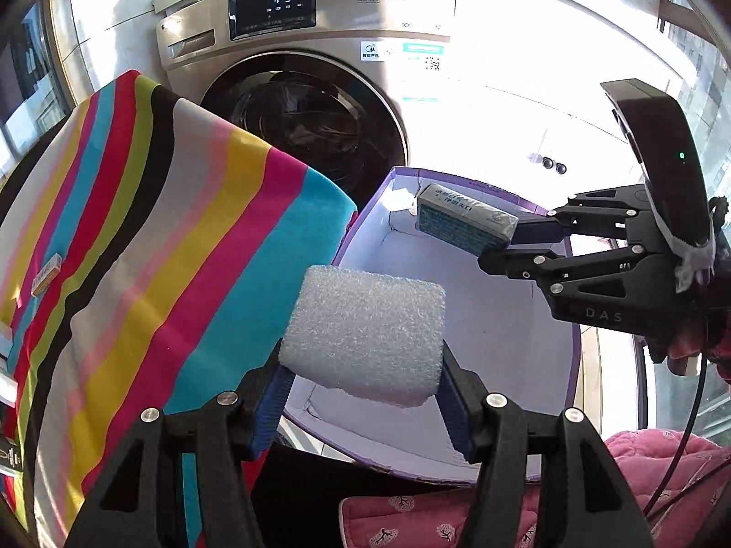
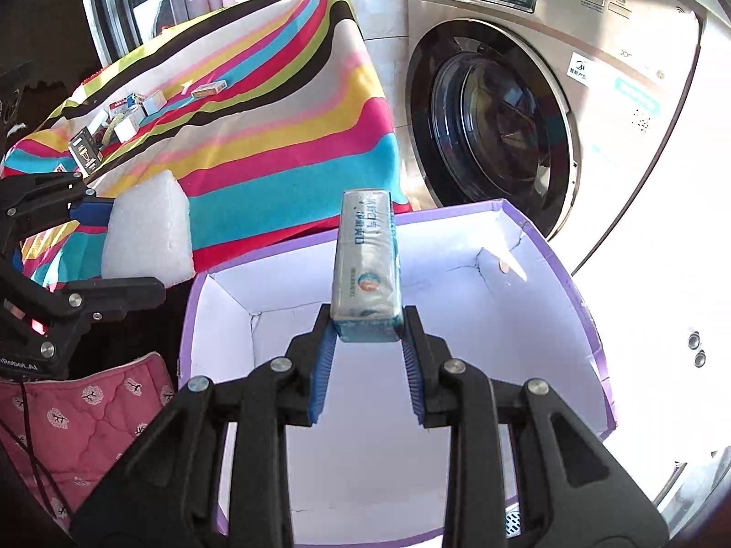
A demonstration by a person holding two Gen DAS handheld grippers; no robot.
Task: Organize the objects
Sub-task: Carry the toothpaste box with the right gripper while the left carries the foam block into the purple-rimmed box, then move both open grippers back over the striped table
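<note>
Setting: purple box [image 2: 589,333] with white inside, on the floor before a washing machine [image 2: 594,91]; striped cloth [image 2: 274,137] covers a table just left of the box.
Left gripper [image 1: 361,392]: clamped on a white foam block [image 1: 365,338], pads pressing both its sides; block held above the near-left part of the box, not in it yet.
Right gripper [image 2: 365,351]: clenched on the near end of a teal packet [image 2: 368,269]; packet sticks out forward over the open box, clear of the floor of it.
Box contents: as far as both views show, nothing large inside; a small tan spot near the far right corner, too small to name.
Still on the table: several small boxes [image 2: 137,109] clustered on the far left of the cloth, well apart from the purple box.
Progress (judged): early. Two items are in hand and over the box but not released; the table cluster is untouched.
Remaining (judged): lower and let go of both, then fetch the rest.
</note>
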